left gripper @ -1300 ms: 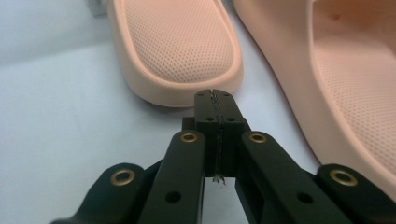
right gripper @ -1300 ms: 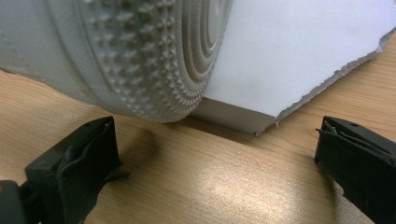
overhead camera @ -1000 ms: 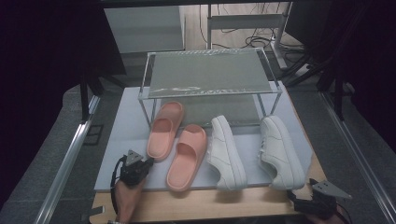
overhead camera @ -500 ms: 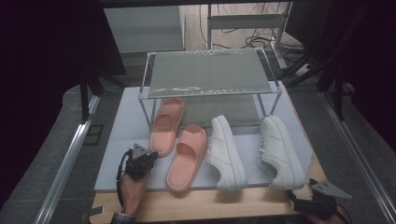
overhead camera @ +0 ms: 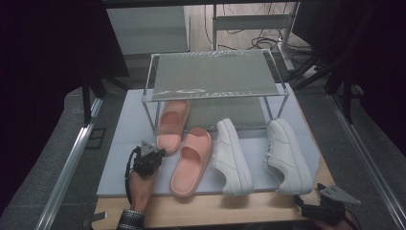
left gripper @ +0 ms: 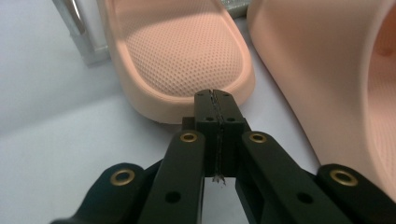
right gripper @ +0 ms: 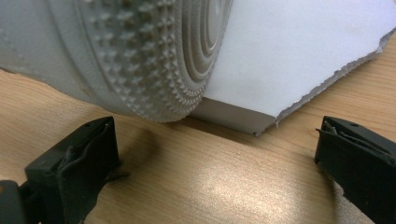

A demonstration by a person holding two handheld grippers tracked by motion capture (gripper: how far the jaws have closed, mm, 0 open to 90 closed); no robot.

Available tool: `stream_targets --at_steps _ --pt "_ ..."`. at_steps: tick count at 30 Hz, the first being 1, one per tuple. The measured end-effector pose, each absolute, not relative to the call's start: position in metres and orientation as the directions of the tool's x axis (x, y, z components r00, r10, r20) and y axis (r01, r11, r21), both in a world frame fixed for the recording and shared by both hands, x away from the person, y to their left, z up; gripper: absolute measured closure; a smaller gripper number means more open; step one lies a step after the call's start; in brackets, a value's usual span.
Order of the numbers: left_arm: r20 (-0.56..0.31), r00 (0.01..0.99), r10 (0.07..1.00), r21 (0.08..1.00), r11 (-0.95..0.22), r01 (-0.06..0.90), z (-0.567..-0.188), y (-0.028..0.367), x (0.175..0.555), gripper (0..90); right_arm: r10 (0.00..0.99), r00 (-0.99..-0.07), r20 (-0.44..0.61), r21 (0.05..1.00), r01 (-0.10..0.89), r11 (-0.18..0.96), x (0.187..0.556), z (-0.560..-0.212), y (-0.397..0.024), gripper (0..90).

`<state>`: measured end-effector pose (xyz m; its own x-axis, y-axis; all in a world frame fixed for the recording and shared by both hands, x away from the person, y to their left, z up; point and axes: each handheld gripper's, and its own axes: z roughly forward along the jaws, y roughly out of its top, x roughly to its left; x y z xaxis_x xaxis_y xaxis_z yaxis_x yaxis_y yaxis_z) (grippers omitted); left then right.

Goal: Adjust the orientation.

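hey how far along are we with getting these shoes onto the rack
Nothing looks done yet: the rack top is bare, and both pink slippers and both white sneakers sit on the mat. In hand: the left gripper, jaws shut and empty, is at the heel of the farther slipper. The right gripper rests open by a sneaker. All four are left.

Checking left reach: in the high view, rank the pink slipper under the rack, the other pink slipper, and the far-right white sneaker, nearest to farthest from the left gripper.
1. Pink slipper under the rack, just ahead of the left gripper.
2. Other pink slipper, to its right.
3. Far-right white sneaker, across the mat.
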<state>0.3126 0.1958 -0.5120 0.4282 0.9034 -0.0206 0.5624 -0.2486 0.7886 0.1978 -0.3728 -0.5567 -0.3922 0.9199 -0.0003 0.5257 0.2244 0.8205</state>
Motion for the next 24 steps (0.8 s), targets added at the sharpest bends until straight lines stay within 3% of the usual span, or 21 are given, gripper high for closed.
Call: stream_targets --at_steps 24 --pt "0.005 0.393 0.920 0.793 -0.242 0.558 -0.506 0.175 0.354 89.5 0.920 -0.393 0.001 0.822 0.524 0.223 0.198 -0.557 -0.373 0.0"
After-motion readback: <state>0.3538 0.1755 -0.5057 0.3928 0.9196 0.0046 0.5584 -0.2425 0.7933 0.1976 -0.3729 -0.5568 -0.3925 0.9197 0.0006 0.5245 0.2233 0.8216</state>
